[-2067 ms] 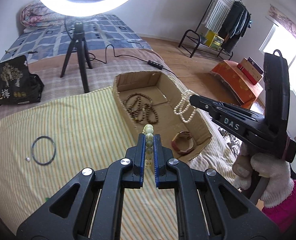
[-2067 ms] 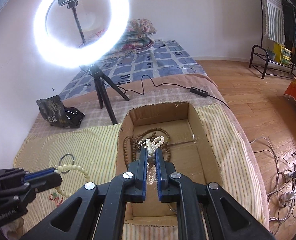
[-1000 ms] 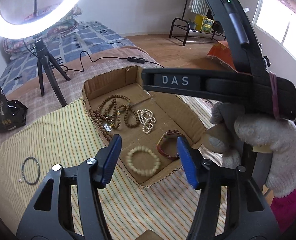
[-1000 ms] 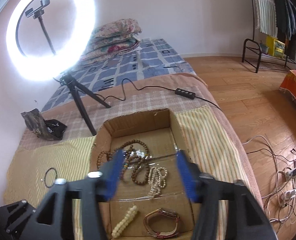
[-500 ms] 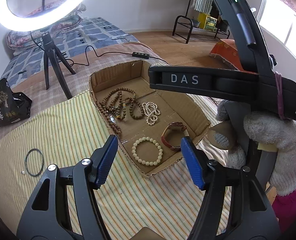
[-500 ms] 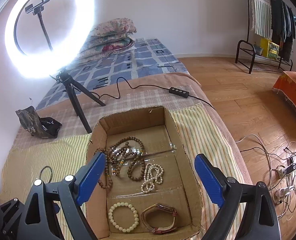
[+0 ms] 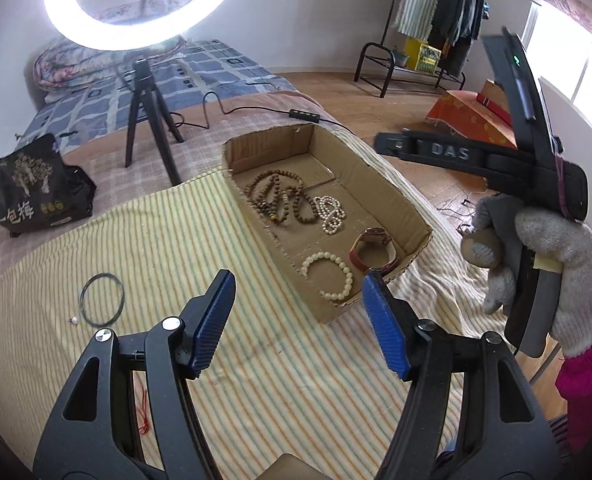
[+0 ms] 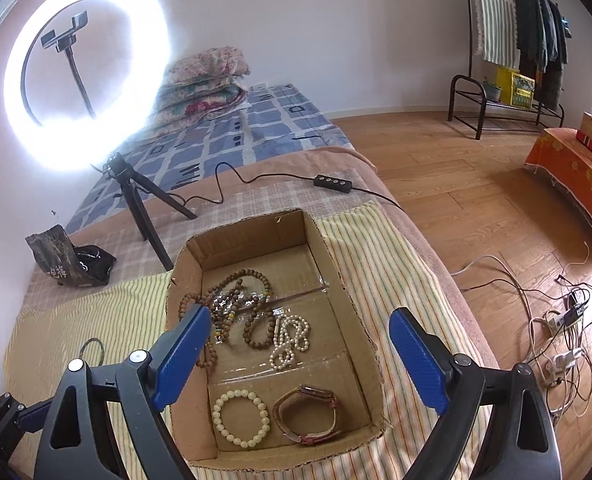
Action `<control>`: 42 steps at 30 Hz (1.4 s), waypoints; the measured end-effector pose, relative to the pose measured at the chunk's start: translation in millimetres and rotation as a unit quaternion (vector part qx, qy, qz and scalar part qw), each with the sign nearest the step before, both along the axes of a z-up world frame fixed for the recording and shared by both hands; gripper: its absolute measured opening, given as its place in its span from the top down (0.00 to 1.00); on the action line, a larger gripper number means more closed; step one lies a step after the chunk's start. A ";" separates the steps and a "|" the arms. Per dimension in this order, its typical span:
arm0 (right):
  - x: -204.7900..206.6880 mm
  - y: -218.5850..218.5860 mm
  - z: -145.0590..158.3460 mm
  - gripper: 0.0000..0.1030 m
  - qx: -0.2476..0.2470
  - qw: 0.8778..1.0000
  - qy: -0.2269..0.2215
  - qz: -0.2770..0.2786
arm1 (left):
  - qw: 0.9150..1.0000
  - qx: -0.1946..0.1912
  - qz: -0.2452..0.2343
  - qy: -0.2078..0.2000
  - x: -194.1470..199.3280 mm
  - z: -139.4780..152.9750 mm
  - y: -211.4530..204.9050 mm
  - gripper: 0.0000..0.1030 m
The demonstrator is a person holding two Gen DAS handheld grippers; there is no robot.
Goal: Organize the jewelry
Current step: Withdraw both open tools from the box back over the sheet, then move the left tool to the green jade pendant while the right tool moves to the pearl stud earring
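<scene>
Box with jewelry below right gripper, gripper empty, wide.

One cardboard box lies on the striped cloth. In the box there are four pieces of jewelry: one long brown bead necklace, one white pearl string, one cream bead bracelet and one watch. Outside the box, on the cloth, there is one thin black ring and one very small white bead. One ring light and one black bag stand behind.
</scene>
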State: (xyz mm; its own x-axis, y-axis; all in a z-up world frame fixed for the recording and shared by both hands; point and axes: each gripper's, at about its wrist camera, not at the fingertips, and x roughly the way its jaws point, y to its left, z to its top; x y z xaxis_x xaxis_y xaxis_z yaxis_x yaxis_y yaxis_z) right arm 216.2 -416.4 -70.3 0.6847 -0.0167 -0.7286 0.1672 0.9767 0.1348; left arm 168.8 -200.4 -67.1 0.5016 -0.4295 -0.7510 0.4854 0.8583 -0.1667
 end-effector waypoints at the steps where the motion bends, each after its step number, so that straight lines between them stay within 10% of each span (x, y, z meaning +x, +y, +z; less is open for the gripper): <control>1: -3.1 1.1 0.8 0.11 -0.001 1.000 -0.001 0.001 | 1.000 -0.005 0.005 0.001 -0.6 0.7 6.5 0.34; 25: -58.1 89.7 1.6 0.11 -0.017 0.993 -0.005 0.117 | 0.993 -0.010 0.115 -0.009 -4.7 -5.0 170.2 0.34; 42: -113.1 213.0 -67.1 0.16 0.000 0.958 0.056 0.280 | 0.990 0.001 0.121 0.073 0.8 -73.3 200.2 0.39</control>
State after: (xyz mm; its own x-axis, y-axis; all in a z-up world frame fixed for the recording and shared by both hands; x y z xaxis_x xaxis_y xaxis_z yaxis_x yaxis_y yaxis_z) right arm 103.1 -203.5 -137.4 0.5041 0.3306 -0.7979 -0.3707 0.9172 0.1459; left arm 169.6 -0.2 -140.5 0.4761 -0.3082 -0.8236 0.2374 0.9468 -0.2172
